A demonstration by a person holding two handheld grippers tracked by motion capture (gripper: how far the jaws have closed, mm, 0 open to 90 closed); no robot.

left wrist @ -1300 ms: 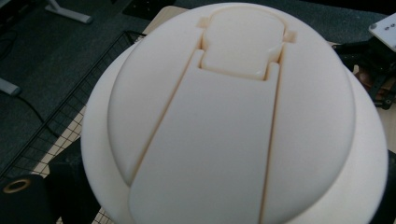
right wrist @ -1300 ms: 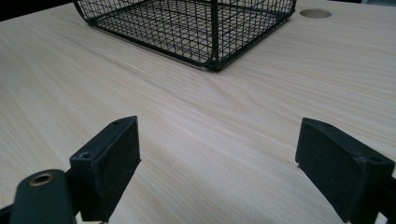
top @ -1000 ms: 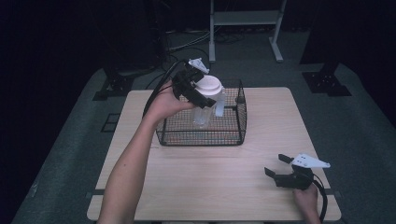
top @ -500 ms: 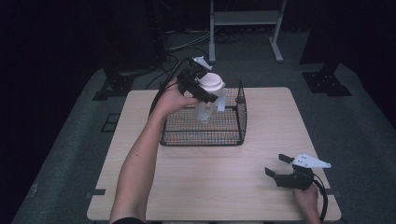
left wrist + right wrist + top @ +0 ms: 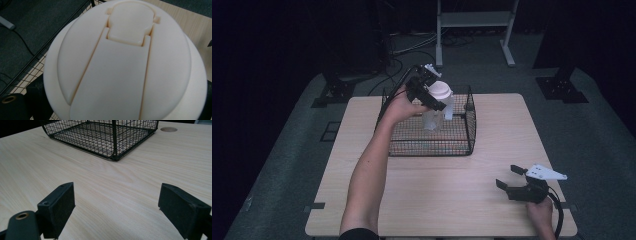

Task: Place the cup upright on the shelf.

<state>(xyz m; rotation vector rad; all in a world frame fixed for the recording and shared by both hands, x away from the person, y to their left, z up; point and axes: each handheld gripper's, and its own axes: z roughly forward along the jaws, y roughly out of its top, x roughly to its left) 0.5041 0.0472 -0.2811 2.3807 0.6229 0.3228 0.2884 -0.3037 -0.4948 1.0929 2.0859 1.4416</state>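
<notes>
The left tongs are clamped on a clear cup just under its cream lid, holding it above the black wire basket at the far side of the surface. In the left gripper view the lid sits right against the camera, a domed plastic cap with a flip tab. The cup looks light and thin-walled, probably smooth and a bit slippery, and I'd guess it buckles if squeezed hard; the stiffest place to hold seems to be where it is held now, at the rim under the lid, where the lip also keeps it from sliding through. The right tongs rest low at the near right corner of the surface, jaws wide apart and holding nothing; their own view shows the bare wood between the pads and the basket beyond. Compared with a second ago, the cup is higher and tipped more upright over the basket, while the right tongs have not moved.
</notes>
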